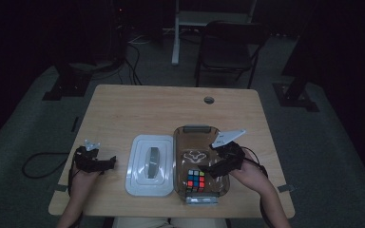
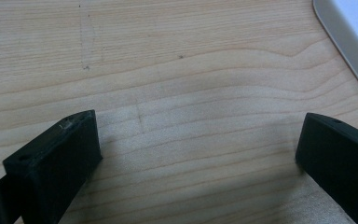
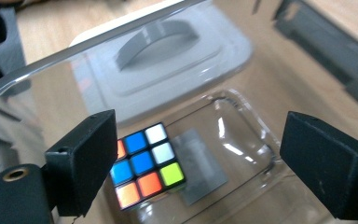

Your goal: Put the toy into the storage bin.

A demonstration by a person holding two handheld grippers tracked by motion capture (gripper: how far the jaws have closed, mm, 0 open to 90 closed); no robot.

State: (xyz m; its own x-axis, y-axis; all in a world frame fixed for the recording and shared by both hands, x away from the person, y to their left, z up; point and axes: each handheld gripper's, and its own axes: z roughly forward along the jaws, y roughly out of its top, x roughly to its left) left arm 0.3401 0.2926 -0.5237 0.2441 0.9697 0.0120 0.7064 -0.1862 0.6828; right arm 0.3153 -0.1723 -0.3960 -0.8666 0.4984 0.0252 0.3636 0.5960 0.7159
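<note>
A clear plastic box (image 1: pixel 201 142) stands on the wooden table, right of centre. A colourful puzzle cube (image 1: pixel 196 180) lies inside it at the near end. In the right gripper view the cube (image 3: pixel 145 165) rests on the box floor, below and between the jaws. My right gripper (image 1: pixel 210 169) hovers over the box's right side, open, with its jaws clear of the cube. The white lid (image 1: pixel 150 164) with a grey handle lies flat to the left of the box. My left gripper (image 1: pixel 110 162) rests near the table's left edge, open with nothing in it, over bare wood (image 2: pixel 191 93).
A corner of the white lid (image 2: pixel 354 32) shows in the left gripper view. The table has a round cable hole (image 1: pixel 209 99) at the back. A dark chair (image 1: pixel 228 47) stands beyond the table, and cables lie on the floor at the left (image 1: pixel 40 164).
</note>
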